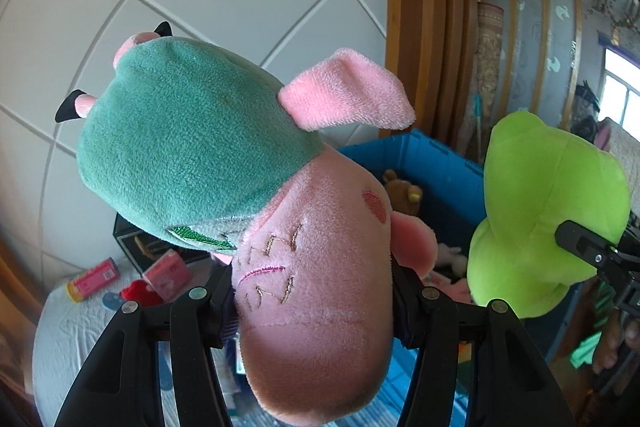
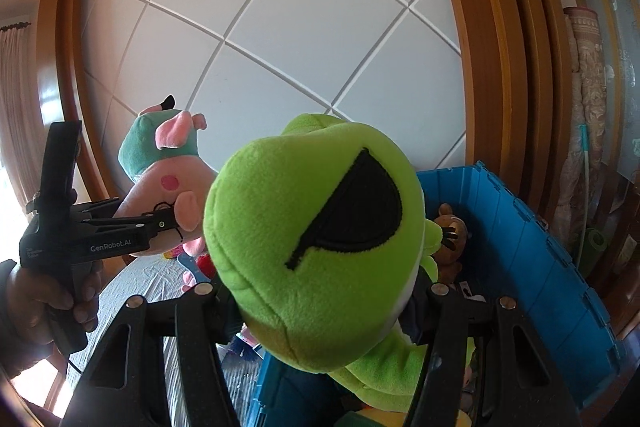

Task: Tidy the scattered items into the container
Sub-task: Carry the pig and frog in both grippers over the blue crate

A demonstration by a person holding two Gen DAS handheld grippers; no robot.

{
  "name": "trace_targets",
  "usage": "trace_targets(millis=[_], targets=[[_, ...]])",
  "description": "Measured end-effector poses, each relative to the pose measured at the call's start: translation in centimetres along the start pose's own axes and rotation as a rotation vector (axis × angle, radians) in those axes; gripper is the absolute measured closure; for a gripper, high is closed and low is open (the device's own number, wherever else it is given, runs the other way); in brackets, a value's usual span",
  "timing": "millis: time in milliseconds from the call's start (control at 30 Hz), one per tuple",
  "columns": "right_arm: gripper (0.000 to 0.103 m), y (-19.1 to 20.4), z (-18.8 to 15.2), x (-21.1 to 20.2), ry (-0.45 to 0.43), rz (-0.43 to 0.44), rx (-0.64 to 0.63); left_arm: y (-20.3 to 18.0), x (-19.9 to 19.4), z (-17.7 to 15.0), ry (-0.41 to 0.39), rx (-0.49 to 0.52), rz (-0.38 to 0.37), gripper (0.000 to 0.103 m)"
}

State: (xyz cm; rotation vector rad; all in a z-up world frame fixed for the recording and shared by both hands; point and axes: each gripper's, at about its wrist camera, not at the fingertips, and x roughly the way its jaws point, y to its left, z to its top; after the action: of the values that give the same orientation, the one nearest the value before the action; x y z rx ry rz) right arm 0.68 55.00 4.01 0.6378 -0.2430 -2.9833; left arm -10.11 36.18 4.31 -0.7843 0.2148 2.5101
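Carrying toys to the blue bin | left gripper pinches pink pig | right gripper pinches green frog | bin at 2 o'clock, maybe half full | next: drop both in

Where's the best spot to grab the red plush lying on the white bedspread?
Judging loosely: take the red plush across its rounded body from above with the claw. It lies low on the bedspread, and the pink boxes crowd its sides. Much of it is hidden.

pig toy left of frog toy, bin behind
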Motion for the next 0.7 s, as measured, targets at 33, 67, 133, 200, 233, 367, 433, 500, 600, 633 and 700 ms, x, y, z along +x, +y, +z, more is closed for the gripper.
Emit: trace_targets(millis=[33,67,133,200,233,367,433,500,600,633,700], targets=[[0.045,-0.6,-0.1,-0.1,0.001,-0.012,0.008,-0.6,0.5,0.4,0.004,0.009,-0.014,0.046],[0.045,-1.2,-0.2,-0.3,0.001,-0.024,0.016,-1.3,1.0,0.9,0.007,0.018,-0.028,0.046],[0.045,-2.4,-0.4,-0.4,0.005,-0.048,0.031,-3.0,2.1,1.9,0.008,0.038,-0.056,0.046],[0.045,-3.5,-0.7,-0.5,0.009,-0.072,0.045,-4.4,3.1,2.9,0.006,0.061,-0.082,0.046],[0.045,-4.0,-0.8,-0.5,0.011,-0.084,0.05,-5.0,3.5,3.3,0.004,0.073,-0.093,0.046],[0.045,-5.5,-1.5,-0.9,0.018,-0.122,0.074,-7.4,5.4,5.1,0.009,0.104,-0.138,0.046],[0.045,-6.4,-1.5,-0.9,0.019,-0.137,0.082,-8.5,6.4,6.1,0.017,0.11,-0.16,0.046],[0.045,-7.0,-1.4,-0.9,0.021,-0.151,0.089,-9.5,7.3,6.9,0.023,0.12,-0.178,0.046],[0.045,-8.2,-1.6,-0.8,0.024,-0.168,0.102,-10.6,8.3,7.8,0.025,0.136,-0.202,0.045],[0.045,-8.6,-1.6,-0.7,0.025,-0.172,0.106,-11.0,8.7,8.2,0.023,0.141,-0.206,0.045],[0.045,-9.2,-1.6,-0.6,0.029,-0.18,0.113,-11.7,9.6,9.2,0.023,0.148,-0.218,0.045]])
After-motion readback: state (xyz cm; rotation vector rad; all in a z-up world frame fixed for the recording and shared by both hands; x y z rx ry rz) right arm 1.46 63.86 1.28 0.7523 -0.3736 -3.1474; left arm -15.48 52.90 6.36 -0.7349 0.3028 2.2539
